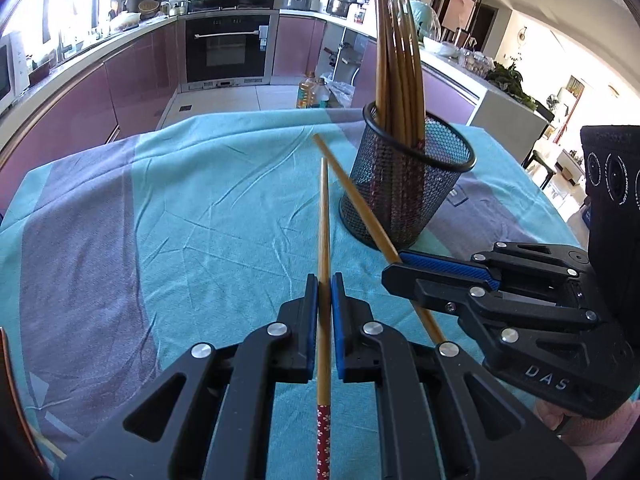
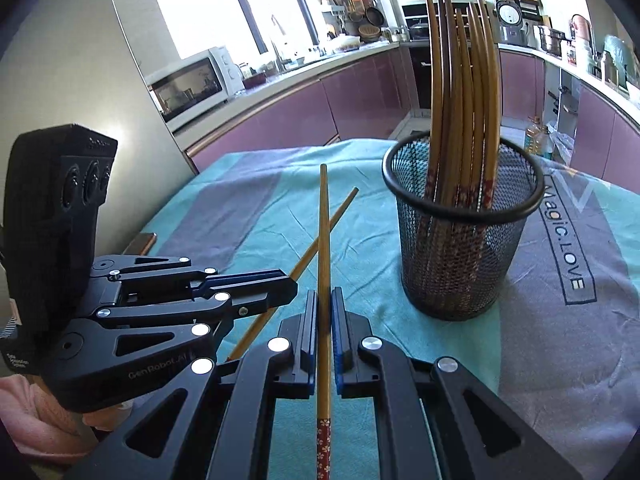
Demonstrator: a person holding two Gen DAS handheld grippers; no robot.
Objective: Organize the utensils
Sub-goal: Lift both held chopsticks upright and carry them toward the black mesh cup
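Chopsticks (image 1: 324, 240) in both tongs, "Magic.LOVE" lettering (image 2: 568, 240) only in right view

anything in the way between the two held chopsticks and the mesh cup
Nothing on the cloth blocks either. The left claw and right claw each grip a chopstick; the mesh cup is already crowded with chopsticks.

Microwave (image 2: 192, 84), oven (image 1: 228, 50), teal tablecloth (image 1: 200, 208)
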